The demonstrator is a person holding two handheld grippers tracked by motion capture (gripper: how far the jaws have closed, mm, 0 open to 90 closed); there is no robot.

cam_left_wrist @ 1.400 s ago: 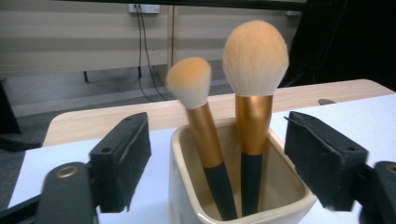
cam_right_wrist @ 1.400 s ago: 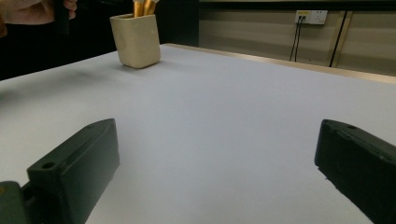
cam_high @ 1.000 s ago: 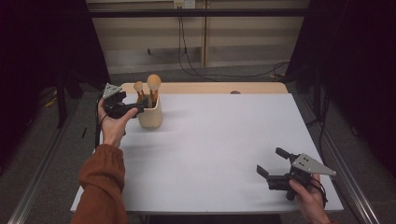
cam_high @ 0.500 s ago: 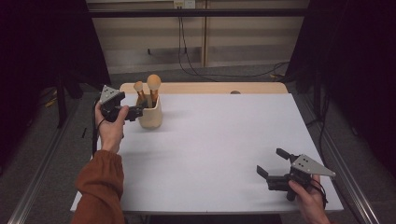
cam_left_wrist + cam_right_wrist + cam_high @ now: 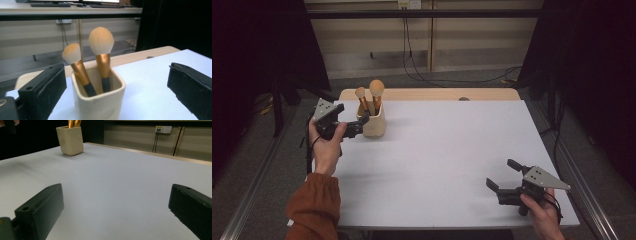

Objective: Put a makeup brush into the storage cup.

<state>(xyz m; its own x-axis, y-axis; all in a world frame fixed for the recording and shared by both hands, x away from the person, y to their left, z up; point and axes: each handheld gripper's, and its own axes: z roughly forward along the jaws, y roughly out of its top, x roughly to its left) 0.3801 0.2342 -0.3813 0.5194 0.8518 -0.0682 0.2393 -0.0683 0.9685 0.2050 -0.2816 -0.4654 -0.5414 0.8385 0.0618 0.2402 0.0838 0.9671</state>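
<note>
Jaws apart both sides | left gripper (image 5: 357, 125) drew back from cup (image 5: 373, 124)

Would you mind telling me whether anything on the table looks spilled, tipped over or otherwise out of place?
Nothing stands out. The cream cup stands upright on the white table, and both brushes lean inside it, bristles up.

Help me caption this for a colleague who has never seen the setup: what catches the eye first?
The cream cup at the table's far left corner, with two gold-handled makeup brushes standing in it, stands out against the white table. The left gripper sits right at the cup, fingers spread wide. The right gripper rests open near the front right edge, far from it.
</note>
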